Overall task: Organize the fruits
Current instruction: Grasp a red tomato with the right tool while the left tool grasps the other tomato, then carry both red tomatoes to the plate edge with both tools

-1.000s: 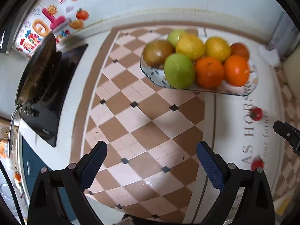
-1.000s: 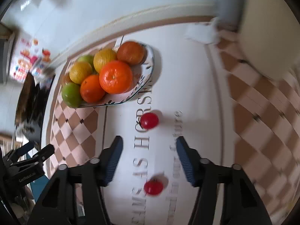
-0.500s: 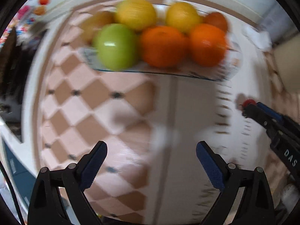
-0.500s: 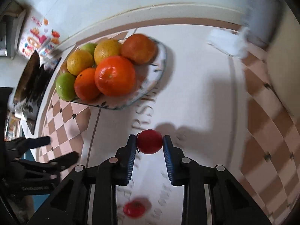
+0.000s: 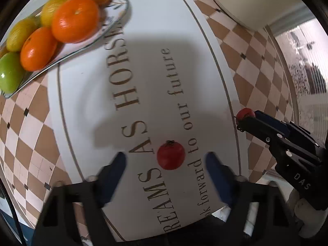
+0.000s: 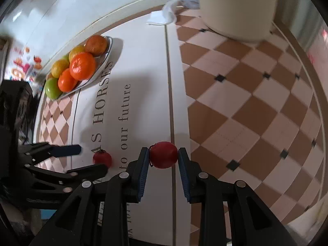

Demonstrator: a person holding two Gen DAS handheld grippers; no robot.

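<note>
My right gripper [image 6: 163, 153] is shut on a small red tomato [image 6: 163, 154] and holds it above the white lettered mat; it also shows in the left wrist view [image 5: 245, 113]. My left gripper [image 5: 165, 160] is open with a second red tomato [image 5: 170, 155] lying on the mat between its fingers, untouched; that tomato also shows in the right wrist view [image 6: 102, 159]. A glass plate [image 5: 114, 18] at the far left holds oranges [image 5: 74, 19], yellow citrus and a green apple [image 5: 9, 72]. The plate shows in the right wrist view [image 6: 102, 65] too.
A cream cylindrical container [image 6: 235, 8] stands at the far right, with a crumpled white tissue [image 6: 164, 15] beside it. The checkered tablecloth [image 6: 246, 94] surrounds the mat. A wall runs behind the plate.
My right gripper closed on one tomato and lifted it back from the plate. My left gripper swung right and down so the other tomato lies between its open fingers.
</note>
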